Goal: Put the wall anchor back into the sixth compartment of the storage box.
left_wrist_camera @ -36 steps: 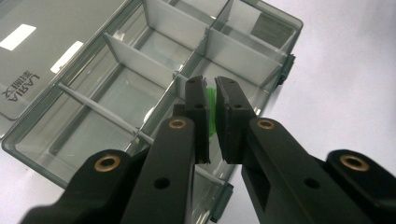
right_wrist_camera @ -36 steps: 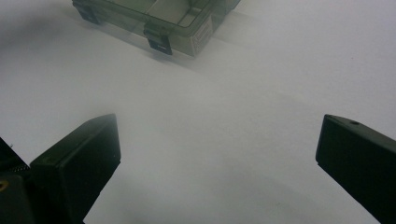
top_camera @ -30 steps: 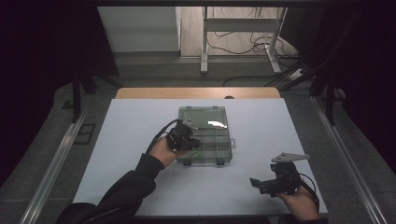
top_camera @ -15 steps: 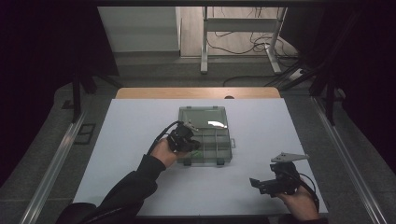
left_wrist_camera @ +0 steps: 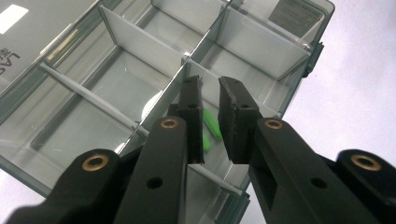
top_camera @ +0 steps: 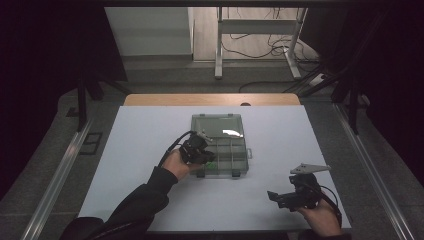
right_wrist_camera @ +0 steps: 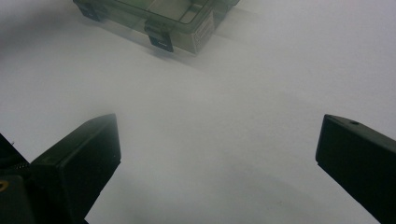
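Now, the scene by its parts:

Organizer box: a clear compartment box (top_camera: pixel 220 145) lies open on the white table (top_camera: pixel 130 150), its lid folded back toward the far edge; dividers split the tray into cells.
Green pieces: two small green parts (left_wrist_camera: pixel 211 127) lie on the floor of a near-corner cell; in the high view they show as a green speck (top_camera: pixel 212 165) just beside the left hand.
Left gripper: the left gripper (left_wrist_camera: pixel 211 119) hangs over that cell, its jaws nearly together with a narrow gap and nothing between them; the green pieces sit below and just past the tips, seen through the gap.
Long axis: the upper piece runs aslant to the gap, roughly along the jaw faces rather than across them; judged so, a slight turn may help.
Right gripper: the right gripper (top_camera: pixel 294 196) rests well apart near the table's front edge, jaws spread wide, empty; the left one is far nearer.
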A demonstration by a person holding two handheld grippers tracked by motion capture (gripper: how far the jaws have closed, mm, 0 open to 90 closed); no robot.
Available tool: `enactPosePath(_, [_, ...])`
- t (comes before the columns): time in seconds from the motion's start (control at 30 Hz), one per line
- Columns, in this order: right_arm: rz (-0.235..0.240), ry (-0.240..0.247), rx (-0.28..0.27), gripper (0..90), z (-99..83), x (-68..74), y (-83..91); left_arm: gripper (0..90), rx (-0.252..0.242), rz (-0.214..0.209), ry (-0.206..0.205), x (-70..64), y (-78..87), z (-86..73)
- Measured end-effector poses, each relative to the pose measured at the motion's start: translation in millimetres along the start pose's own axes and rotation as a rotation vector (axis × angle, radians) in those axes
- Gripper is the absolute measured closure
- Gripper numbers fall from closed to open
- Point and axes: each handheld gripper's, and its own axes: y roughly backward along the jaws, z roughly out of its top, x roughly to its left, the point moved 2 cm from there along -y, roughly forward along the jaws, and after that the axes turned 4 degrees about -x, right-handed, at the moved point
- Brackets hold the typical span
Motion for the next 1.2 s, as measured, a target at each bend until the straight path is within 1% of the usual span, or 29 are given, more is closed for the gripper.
enactPosePath(0.2, [-0.003,-0.001,-0.006,0.0,0.1,-0.2,0.6,79.1,-0.016,0.001,-0.001,-2.3,5.0,1.8])
enactPosePath(0.33, [-0.004,-0.003,-0.010,0.0,0.1,0.0,0.9,75.3,-0.032,0.009,0.001,-3.7,9.7,2.2])
enactPosePath(0.47, [-0.004,0.001,-0.009,0.0,0.1,0.1,1.1,70.5,-0.034,0.011,-0.002,-4.4,13.7,0.9])
enactPosePath(0.5, [-0.003,0.002,-0.009,0.0,0.1,0.2,1.0,69.4,-0.036,0.013,0.003,-5.1,14.3,0.4])
enactPosePath(0.6, [-0.003,0.002,-0.009,0.0,0.1,0.2,1.0,66.6,-0.036,0.015,-0.004,-5.8,17.3,-1.4])
enactPosePath(0.63, [-0.003,0.003,-0.008,0.0,0.1,0.1,1.0,65.7,-0.029,0.014,-0.015,-5.5,19.1,-2.1])
enactPosePath(0.7, [-0.004,0.003,-0.008,0.0,0.1,0.2,1.0,63.8,-0.028,0.009,-0.017,-6.4,21.9,-2.9])
enactPosePath(0.77, [-0.004,0.004,-0.008,0.0,0.1,0.1,1.0,62.4,-0.040,0.010,-0.013,-8.4,24.3,-3.6])
enactPosePath(0.87, [-0.004,0.003,-0.008,0.0,0.1,0.2,1.0,60.8,-0.043,0.003,-0.021,-9.9,29.5,-4.9])
enactPosePath(1.2, [-0.005,0.004,-0.007,0.0,0.2,0.3,0.9,54.4,-0.074,-0.014,-0.019,-15.4,47.2,-12.3])
